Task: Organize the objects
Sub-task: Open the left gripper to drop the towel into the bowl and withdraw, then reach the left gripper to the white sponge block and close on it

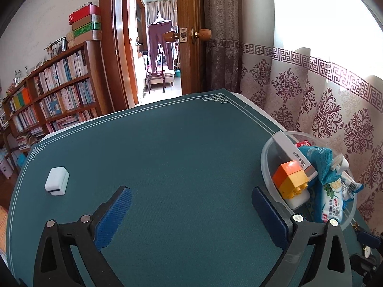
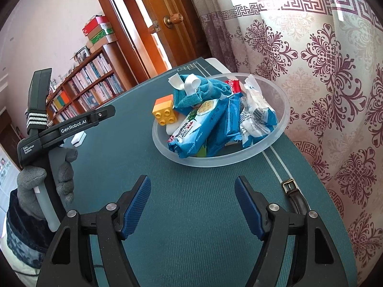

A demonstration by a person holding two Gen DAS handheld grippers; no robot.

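Observation:
A clear plastic bowl stands on the green mat at the table's right edge, also in the left wrist view. It holds an orange-and-yellow toy brick, a teal cloth, blue snack packets and a grey box. A small white box lies on the mat at the left, also in the right wrist view. My left gripper is open and empty beside the bowl. My right gripper is open and empty, in front of the bowl.
A brown belt with a brass buckle lies at the mat's right edge near the right gripper. A patterned curtain hangs close behind the table. A bookshelf and an open door stand beyond the far edge.

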